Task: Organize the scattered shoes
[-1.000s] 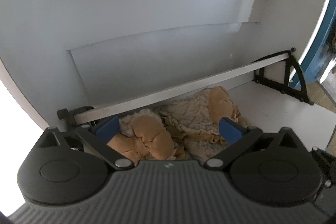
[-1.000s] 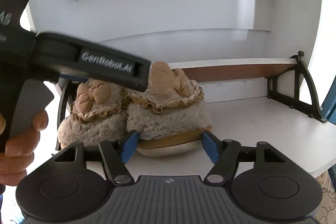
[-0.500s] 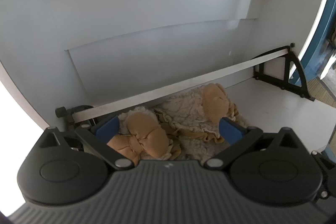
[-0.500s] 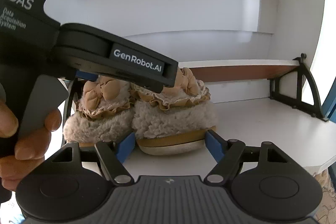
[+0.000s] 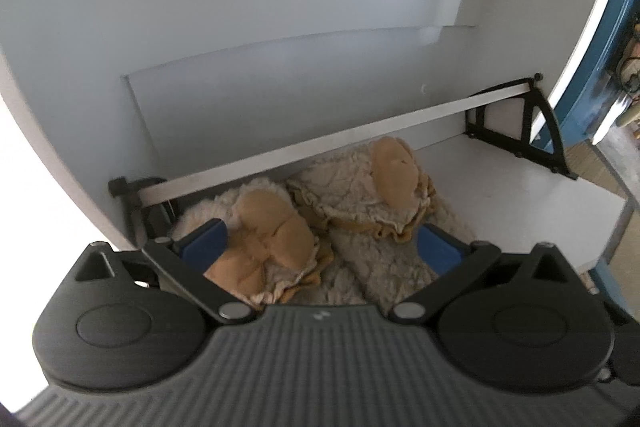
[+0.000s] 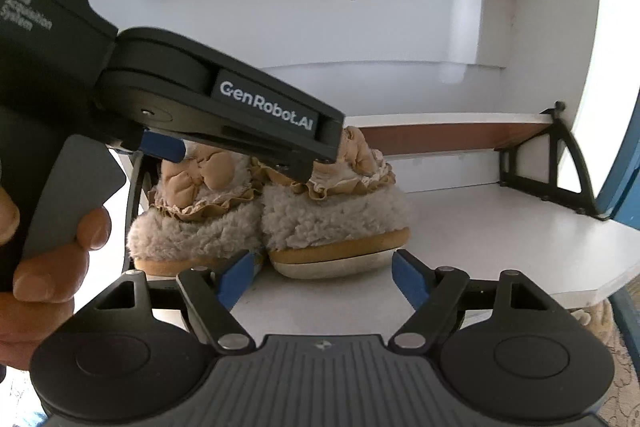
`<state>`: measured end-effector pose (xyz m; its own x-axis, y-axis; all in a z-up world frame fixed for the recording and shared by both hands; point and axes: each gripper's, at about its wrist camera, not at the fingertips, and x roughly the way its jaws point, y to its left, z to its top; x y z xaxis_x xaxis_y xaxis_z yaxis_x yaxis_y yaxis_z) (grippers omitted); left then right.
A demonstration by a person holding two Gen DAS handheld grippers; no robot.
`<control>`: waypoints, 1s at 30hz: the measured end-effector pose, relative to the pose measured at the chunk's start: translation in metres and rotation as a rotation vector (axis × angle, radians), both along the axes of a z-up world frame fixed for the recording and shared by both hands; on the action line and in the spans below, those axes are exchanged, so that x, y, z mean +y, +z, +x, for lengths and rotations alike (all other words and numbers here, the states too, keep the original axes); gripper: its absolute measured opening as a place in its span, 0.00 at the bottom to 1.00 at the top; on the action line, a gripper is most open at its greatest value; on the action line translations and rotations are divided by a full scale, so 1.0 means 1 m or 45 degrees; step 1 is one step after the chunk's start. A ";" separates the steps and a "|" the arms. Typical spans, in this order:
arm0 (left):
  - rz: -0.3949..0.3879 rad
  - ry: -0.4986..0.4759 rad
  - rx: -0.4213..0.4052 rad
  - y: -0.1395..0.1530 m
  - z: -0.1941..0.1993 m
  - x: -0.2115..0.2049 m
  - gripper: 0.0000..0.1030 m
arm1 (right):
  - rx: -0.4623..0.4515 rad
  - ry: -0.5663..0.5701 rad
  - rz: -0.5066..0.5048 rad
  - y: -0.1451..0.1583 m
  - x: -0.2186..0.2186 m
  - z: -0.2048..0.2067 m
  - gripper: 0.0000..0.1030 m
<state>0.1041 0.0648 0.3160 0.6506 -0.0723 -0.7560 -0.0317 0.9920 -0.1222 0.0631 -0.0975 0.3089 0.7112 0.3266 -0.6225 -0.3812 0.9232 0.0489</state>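
Hiding slippers' [image 6: 264, 215] tops, left tool [image 5: 320, 247] spread wide, right tool [image 6: 322, 273] spread, empty

We read two markings, both on the left gripper [image 6: 240, 151] as the right wrist view shows it. Its black handle carries "DAS" in large white letters, with three smaller lines beneath that seem to say "Data Acquisition System", though they are blurred. A white "GenRobot.AI" sits on a label along its black arm. We find no other legible text.
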 end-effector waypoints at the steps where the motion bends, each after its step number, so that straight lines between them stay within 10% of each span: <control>1: -0.030 -0.002 0.014 0.001 -0.003 0.003 1.00 | -0.005 -0.006 0.006 0.004 -0.002 -0.005 0.81; 30: -0.106 0.203 0.074 0.012 -0.099 0.106 1.00 | -0.073 0.064 0.011 0.043 0.040 -0.118 0.97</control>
